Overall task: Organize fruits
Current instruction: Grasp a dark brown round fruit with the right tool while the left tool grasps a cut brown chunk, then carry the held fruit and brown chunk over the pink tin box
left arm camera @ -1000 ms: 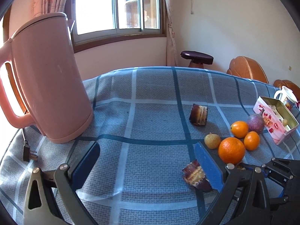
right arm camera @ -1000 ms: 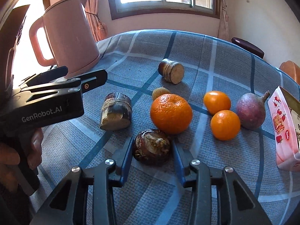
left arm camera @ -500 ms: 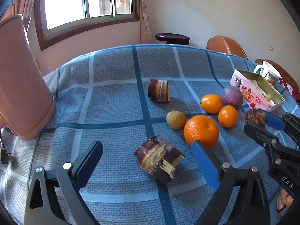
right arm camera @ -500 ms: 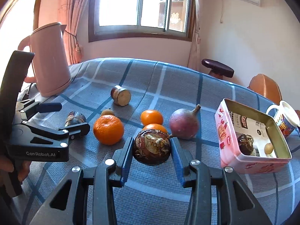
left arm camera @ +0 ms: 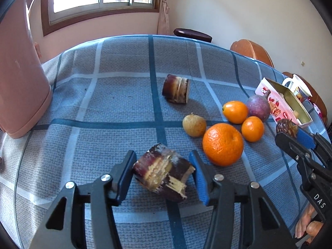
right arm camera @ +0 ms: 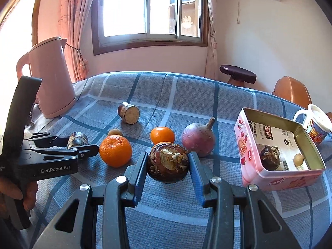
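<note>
My left gripper (left arm camera: 162, 169) is shut on a purple sugarcane piece (left arm camera: 164, 171) that lies on the blue checked tablecloth (left arm camera: 103, 108). My right gripper (right arm camera: 167, 165) is shut on a dark brown water chestnut (right arm camera: 167, 164) and holds it above the cloth, left of the pink tin box (right arm camera: 278, 151). The box holds another water chestnut (right arm camera: 269, 158) and a small longan (right arm camera: 298, 159). A big orange (left arm camera: 222, 144), two small oranges (left arm camera: 235, 112), a purple passion fruit (left arm camera: 258, 108), a longan (left arm camera: 194, 125) and a second sugarcane piece (left arm camera: 176, 88) lie on the cloth.
A pink kettle (right arm camera: 49, 76) stands at the far left of the table. A white mug (right arm camera: 315, 124) stands behind the tin box. A dark stool (right arm camera: 237, 75) and wooden chairs (right arm camera: 292, 90) stand beyond the table's far edge.
My left gripper moved right onto the near sugarcane piece and closed on it. My right gripper lifted the water chestnut and carried it right, toward the tin box.
</note>
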`<state>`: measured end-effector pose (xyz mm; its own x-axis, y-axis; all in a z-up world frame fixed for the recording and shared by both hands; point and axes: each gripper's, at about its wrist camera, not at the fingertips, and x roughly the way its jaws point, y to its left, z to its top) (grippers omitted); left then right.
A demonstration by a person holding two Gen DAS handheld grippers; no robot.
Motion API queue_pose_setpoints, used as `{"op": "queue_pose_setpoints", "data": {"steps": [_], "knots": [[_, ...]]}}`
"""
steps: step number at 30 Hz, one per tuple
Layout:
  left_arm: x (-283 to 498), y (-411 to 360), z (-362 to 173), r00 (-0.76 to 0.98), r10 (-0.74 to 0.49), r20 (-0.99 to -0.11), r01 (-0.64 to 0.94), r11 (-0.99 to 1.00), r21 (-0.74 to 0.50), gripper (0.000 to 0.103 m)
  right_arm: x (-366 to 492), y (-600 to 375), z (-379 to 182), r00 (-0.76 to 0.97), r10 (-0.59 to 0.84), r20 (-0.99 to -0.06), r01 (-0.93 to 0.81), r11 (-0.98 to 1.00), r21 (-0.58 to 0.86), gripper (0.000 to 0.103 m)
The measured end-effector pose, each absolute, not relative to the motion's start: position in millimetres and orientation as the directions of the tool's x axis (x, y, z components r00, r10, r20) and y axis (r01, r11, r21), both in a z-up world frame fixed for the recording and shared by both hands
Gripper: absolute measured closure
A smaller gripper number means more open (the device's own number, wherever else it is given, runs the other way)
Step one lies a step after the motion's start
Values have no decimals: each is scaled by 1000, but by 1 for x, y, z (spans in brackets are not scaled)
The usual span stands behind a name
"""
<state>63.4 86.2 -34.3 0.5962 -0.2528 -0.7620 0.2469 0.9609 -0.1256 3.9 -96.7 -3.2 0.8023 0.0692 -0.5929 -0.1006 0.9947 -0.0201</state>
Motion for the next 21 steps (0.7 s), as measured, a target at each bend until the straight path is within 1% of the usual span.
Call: {"op": "queue_pose_setpoints", "data": {"steps": [2, 5, 9, 16, 21], "knots": [[63, 94, -32, 615, -246, -749, 212, 967, -144, 49, 4, -98, -2, 809, 63, -585, -94, 995, -23, 61], [59, 107, -26, 664, -252, -704, 157, 967, -198, 49, 3, -98, 0, 820, 52, -570, -86, 996, -32, 61], [53, 112, -16, 734, -229, -640, 112, 969, -219, 49, 1, -99, 3, 836, 31, -548, -74, 996, -56, 61], [37, 103, 1, 830, -169, -532, 82, 979, -185, 49, -3, -103, 11, 867, 4, -498, -53, 995, -84, 61], [28, 91, 7, 864, -153, -479, 80, 982, -169, 49, -5, -110, 19, 886, -11, -464, -36, 995, -93, 61]]}}
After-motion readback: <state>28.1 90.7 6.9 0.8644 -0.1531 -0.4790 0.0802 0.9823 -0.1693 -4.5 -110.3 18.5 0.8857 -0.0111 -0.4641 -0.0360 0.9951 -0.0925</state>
